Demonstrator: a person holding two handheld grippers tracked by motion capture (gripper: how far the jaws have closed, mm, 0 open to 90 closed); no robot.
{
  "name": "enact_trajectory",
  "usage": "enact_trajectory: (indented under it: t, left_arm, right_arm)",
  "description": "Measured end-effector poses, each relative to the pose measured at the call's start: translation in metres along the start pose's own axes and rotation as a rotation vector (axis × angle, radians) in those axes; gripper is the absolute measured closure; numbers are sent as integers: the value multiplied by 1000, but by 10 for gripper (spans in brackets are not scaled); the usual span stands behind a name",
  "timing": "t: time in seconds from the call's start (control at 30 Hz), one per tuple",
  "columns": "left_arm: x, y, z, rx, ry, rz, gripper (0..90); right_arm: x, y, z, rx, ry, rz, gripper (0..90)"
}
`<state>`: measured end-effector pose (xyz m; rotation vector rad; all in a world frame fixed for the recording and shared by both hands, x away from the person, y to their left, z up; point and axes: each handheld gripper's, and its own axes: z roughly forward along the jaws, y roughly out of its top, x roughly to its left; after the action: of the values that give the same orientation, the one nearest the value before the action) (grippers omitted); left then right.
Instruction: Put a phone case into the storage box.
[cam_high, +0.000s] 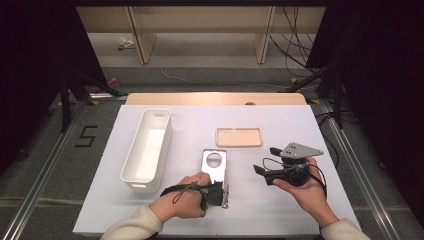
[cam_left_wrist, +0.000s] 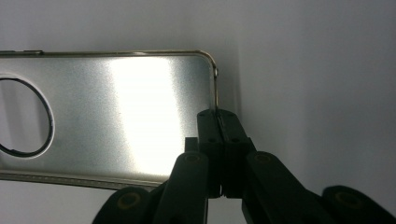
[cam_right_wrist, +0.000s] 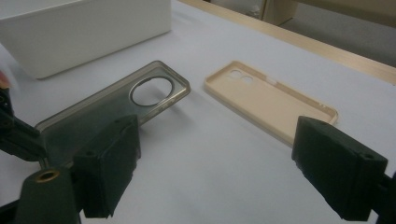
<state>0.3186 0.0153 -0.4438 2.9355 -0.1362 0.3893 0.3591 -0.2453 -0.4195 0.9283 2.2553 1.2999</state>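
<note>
1. Silver phone case (cam_high: 215, 167) is the piece I am working on: it lies flat on the white table (cam_high: 280, 210), just right of the white bin, with its round camera hole toward the far end.
2. I see the table cover running wide under everything, with a wooden edge (cam_high: 215, 98) showing along its far side.
3. White bin (cam_high: 147, 150) stands long and narrow at my left, its open top up and its length running away from me.
4. My right gripper (cam_high: 266, 161) hangs above the table at the right, held in the right hand (cam_high: 300, 190), with a grey three-cornered plate (cam_high: 300, 150) on top. In the right gripper view its jaws stand wide apart with nothing between them, and past them I see the silver case (cam_right_wrist: 112, 109) and the beige one.
5. My left gripper (cam_high: 224, 192) sits at the near end of the silver case, held in the left hand (cam_high: 182, 200). In the left gripper view the jaws are pinched together on the thin side rim of the case (cam_left_wrist: 121, 116), close to its rounded corner.
6. Beige phone case (cam_high: 238, 136) lies inner side up, beyond the silver case and a little to the right, apart from it; the right gripper view (cam_right_wrist: 268, 100) shows its raised rim and small camera cutouts.
</note>
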Motion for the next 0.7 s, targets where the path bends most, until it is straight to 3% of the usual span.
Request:
enact_trajectory:
  t: [0.2, 0.33, 0.53, 0.7]
  left_arm:
    - [-2, -2, -8, -11, 43, 2, 889]
    - [-3, 0, -12, -20, 59, 4, 889]
    - [-4, 3, -16, -24, 73, 20, 889]
    - [-4, 2, -18, -24, 77, 25, 889]
  right_arm:
    - [2, 2, 6, 12, 5, 20, 167]
    - [2, 7, 17, 8, 31, 72, 187]
    - [3, 18, 44, 14, 101, 169, 254]
    - [7, 25, 73, 69, 150, 207, 305]
